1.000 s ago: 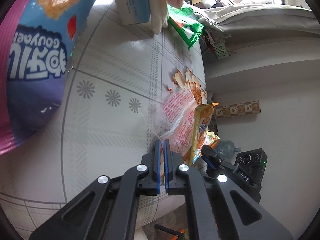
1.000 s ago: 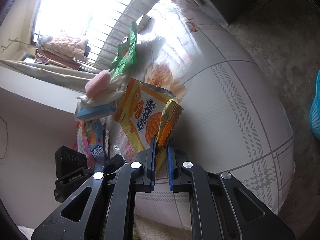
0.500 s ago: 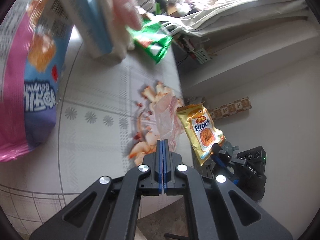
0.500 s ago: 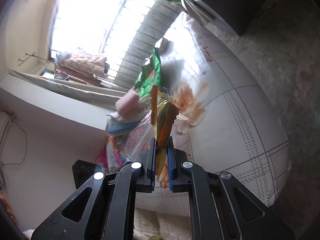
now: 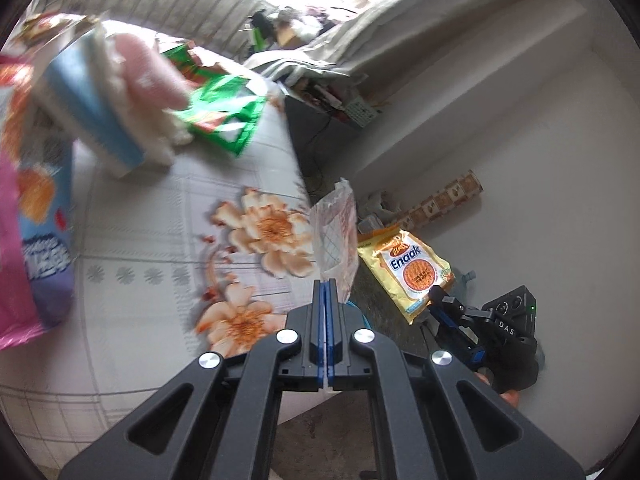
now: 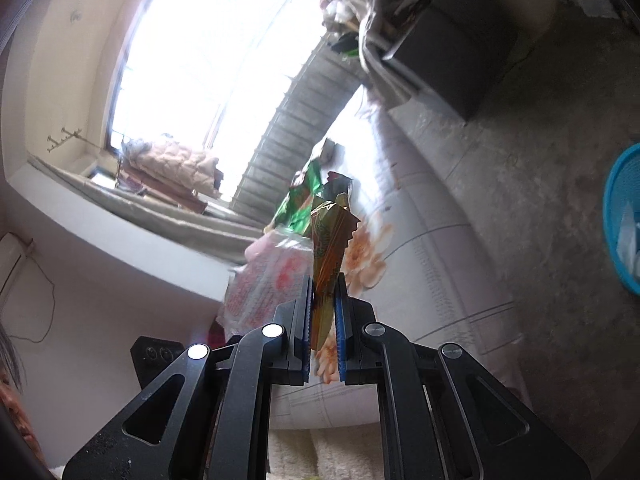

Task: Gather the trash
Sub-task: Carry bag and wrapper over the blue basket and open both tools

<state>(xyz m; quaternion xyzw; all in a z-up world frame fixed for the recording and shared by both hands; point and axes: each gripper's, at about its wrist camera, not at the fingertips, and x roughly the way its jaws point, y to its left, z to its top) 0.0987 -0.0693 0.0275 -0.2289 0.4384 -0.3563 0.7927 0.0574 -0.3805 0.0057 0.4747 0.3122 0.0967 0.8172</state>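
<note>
Both tongs were loaded and off the table [image 5: 132,240]. The left gripper [image 5: 327,292] was pressed together on a thin clear wrapper [image 5: 336,232], which stood up from the tips. The right gripper [image 6: 323,300] pinched a yellow snack packet [image 6: 330,240], long axis upright, seen edge-on. The blue basket [image 6: 618,216] sat on the floor at the far right of the right view, probably the bin, so the right hand looked nearer. A green wrapper [image 5: 224,120] lay on the table.

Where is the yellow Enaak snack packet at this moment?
In the left wrist view, the yellow Enaak packet hangs right of the table, off its edge, clamped in the right gripper.
</note>
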